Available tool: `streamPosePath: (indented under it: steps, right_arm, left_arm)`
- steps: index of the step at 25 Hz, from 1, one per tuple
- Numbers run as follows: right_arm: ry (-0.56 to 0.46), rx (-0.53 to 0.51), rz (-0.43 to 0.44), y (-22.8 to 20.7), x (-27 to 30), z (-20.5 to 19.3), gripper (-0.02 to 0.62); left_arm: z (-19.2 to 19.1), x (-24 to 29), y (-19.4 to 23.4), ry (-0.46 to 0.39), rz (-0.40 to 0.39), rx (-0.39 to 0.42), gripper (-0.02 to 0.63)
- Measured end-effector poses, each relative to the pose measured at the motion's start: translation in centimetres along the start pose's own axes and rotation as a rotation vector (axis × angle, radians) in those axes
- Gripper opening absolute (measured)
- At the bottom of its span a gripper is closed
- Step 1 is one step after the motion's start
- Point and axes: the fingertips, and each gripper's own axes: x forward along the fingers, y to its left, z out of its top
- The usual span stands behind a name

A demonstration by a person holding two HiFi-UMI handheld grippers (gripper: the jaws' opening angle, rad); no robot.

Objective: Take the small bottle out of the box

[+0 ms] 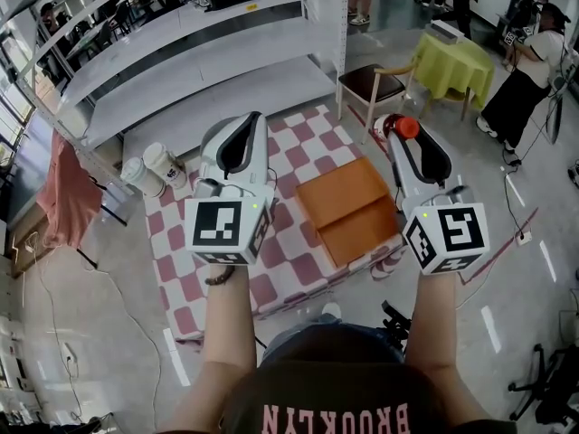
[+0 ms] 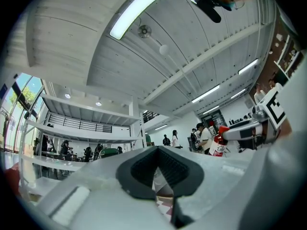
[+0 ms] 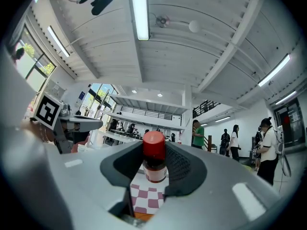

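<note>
The small bottle, red-capped with a white label, stands upright between the pads of my right gripper, which is shut on it and held in the air. The right gripper view shows the bottle clamped at its neck and body. The orange box lies on the checkered cloth below, between the two grippers. My left gripper hovers left of the box, its pads meeting at the tip with nothing in them. From the left gripper view the bottle appears at the right in the right gripper.
Two paper cups stand at the left edge of the red-and-white checkered table. Behind the table are a wooden chair, white shelving and a green-covered table. Several people stand at the far right.
</note>
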Motion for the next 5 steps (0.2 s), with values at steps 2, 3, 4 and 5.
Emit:
streamPosePath:
  steps: [2,3,4,5]
  right_arm:
    - [-0.001,-0.001,-0.001,-0.10,0.05,0.14,0.140]
    - [-0.002,-0.002,-0.001,-0.14,0.07,0.18,0.140]
    - [-0.002,-0.002,-0.001,-0.18,0.08,0.21,0.140]
    - [-0.002,-0.002,-0.001,-0.21,0.09,0.23,0.140]
  left_arm:
    - [0.07,0.10,0.01,-0.002,-0.002,0.007,0.000]
    - [0.05,0.13,0.04,-0.002,-0.003,0.012,0.000]
    - [0.01,0.17,0.07,-0.002,-0.003,0.018,0.000]
    - [-0.04,0.20,0.09,-0.002,-0.004,0.023,0.000]
